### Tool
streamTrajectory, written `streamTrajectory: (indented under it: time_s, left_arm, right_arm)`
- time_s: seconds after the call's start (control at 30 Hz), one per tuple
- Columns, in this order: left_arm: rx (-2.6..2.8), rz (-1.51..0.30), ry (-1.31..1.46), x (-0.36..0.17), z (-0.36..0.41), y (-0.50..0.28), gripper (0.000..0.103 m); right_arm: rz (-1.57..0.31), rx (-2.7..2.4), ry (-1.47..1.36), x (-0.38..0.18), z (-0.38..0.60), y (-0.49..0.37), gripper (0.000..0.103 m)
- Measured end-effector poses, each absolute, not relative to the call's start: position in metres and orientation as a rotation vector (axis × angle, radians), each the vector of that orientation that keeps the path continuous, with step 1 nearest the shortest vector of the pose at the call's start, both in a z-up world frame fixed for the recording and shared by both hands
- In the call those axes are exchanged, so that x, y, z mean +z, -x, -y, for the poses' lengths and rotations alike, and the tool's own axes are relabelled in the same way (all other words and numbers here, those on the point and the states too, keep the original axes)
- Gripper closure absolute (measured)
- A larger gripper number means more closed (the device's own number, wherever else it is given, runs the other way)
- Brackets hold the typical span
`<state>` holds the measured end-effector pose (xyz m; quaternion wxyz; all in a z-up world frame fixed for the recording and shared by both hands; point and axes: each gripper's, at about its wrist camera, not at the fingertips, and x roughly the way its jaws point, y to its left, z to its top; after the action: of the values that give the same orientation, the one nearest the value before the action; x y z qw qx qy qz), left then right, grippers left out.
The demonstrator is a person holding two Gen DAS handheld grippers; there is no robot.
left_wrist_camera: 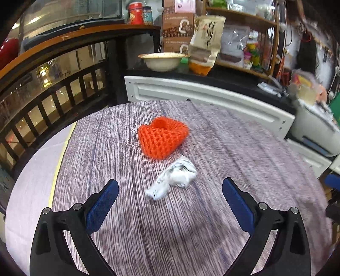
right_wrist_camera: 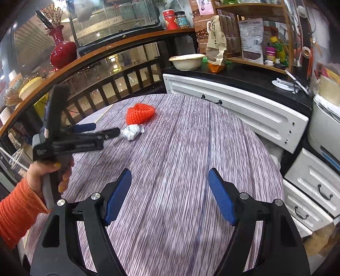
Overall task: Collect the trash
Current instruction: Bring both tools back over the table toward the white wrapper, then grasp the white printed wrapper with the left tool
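The left gripper [left_wrist_camera: 170, 185] hung nearest the lens in its own wrist view, its blue pads spread wide with nothing between them, low over the round table [left_wrist_camera: 244, 161] with its grey wood-grain cover. Just ahead of the fingertips lay a crumpled white wrapper [left_wrist_camera: 173, 177], flat on the cover and roughly centred on the gap. Just beyond it, very close or touching at one edge, sat an orange foam net [left_wrist_camera: 162, 140], slumped into a hollow heart-like shape whose inside could not be seen. In the right wrist view the right gripper [right_wrist_camera: 170, 177] was likewise wide open and held nothing, over bare table well to the right of both pieces of trash. From that side a hand [right_wrist_camera: 50, 172] in an orange sleeve gripped the left tool's handle, its fingers reaching toward the wrapper [right_wrist_camera: 132, 131], with the net [right_wrist_camera: 139, 113] behind it. Past the table's far rim ran a white panelled cabinet [right_wrist_camera: 233, 110] under a black counter. On that counter stood a cream bowl [right_wrist_camera: 187, 61], whose contents did not show from this angle, and beside it a tall paper bag [right_wrist_camera: 215, 42] with an orange packet at its foot. Farther back, a wooden shelf [right_wrist_camera: 255, 61] carried pouches and small bottles, and a red tin [right_wrist_camera: 170, 19] and a dark-lidded jar [right_wrist_camera: 181, 20] sat on a higher ledge. A red vase [right_wrist_camera: 62, 51] holding dried stems stood at the far left.
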<state>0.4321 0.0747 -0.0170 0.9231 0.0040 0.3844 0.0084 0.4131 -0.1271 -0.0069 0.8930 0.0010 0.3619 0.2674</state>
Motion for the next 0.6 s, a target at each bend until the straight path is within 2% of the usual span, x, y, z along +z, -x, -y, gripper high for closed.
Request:
streamTrajectory:
  time_s: [0.17, 0.27, 0.37, 0.43, 0.53, 0.6]
  left_arm:
    - [0.008, -0.831, -0.053, -0.031, -0.072, -0.453, 0.015]
    - [0.005, -0.843, -0.086, -0.036, -0.068, -0.462, 0.025]
    - [0.0, -0.885, -0.091, -0.044, -0.068, -0.469, 0.041]
    - [-0.001, -0.899, -0.071, -0.048, -0.071, -0.468, 0.056]
    - [-0.005, -0.889, -0.043, -0.046, -0.073, -0.465, 0.064]
    - [-0.01, -0.882, -0.024, -0.043, -0.075, -0.462, 0.065]
  right_arm:
    - [-0.772, 0.535, -0.014, -0.013, 0.117, -0.446, 0.029]
    - [-0.78, 0.527, -0.009, -0.017, 0.11, -0.461, 0.029]
    - [-0.794, 0.526, -0.026, -0.02, 0.107, -0.475, 0.029]
    - [-0.804, 0.521, -0.031, -0.023, 0.102, -0.485, 0.029]
    - [-0.818, 0.521, -0.041, -0.025, 0.095, -0.496, 0.029]
    - [-0.824, 0.523, -0.053, -0.026, 0.091, -0.501, 0.029]
